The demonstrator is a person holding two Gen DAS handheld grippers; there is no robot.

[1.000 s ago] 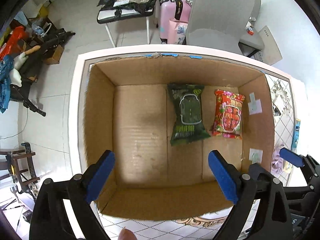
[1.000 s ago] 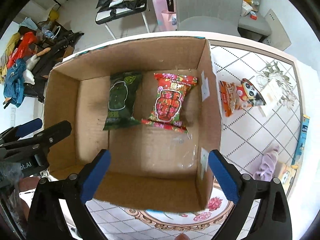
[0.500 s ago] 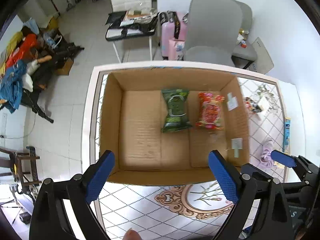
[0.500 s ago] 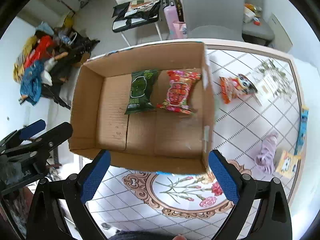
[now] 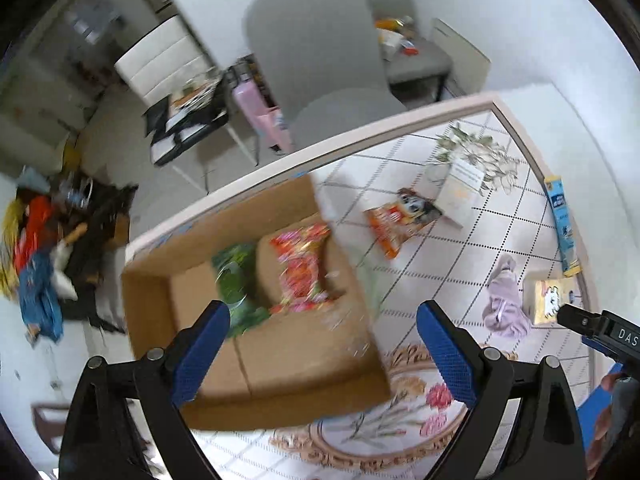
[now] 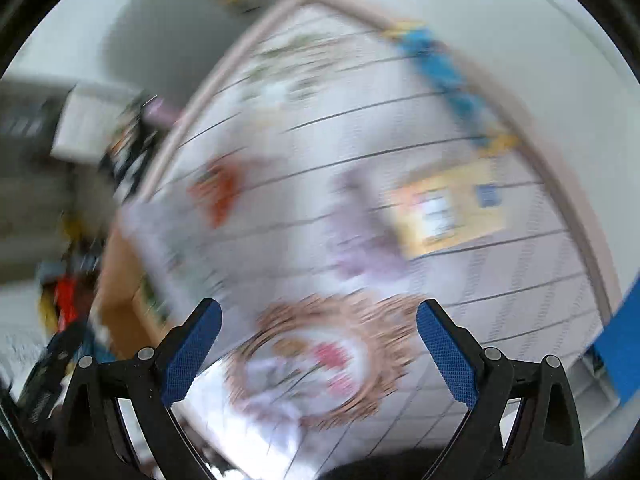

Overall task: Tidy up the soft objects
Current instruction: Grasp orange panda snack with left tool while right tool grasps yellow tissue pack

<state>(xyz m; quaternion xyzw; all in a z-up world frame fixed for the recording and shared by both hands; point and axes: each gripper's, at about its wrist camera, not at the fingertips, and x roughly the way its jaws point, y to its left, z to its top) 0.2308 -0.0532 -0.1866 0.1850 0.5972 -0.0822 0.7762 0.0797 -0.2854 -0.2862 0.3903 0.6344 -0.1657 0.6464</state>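
A cardboard box (image 5: 280, 364) sits on the table's left part and holds a green packet (image 5: 234, 280) and a red packet (image 5: 302, 268). On the table to its right lie an orange snack packet (image 5: 394, 222), a crumpled lilac cloth (image 5: 504, 300) and a yellow tissue pack (image 5: 550, 296). My left gripper (image 5: 320, 344) is open and empty, high above the box's near edge. My right gripper (image 6: 318, 344) is open and empty; its view is blurred, showing the lilac cloth (image 6: 360, 236) and yellow pack (image 6: 448, 208) ahead. Part of the right gripper (image 5: 600, 332) shows at the left view's right edge.
A white card (image 5: 460, 192) and a blue packet (image 5: 562, 224) lie toward the table's far right. A grey chair (image 5: 320, 60) stands behind the table. Clutter lies on the floor at left (image 5: 36, 248). The tablecloth has a floral medallion (image 5: 400, 420) near the front.
Both grippers have lifted away from the box and swung right. The left view now takes in the table beside the box; the right view has swept fast toward the cloth and tissue pack.
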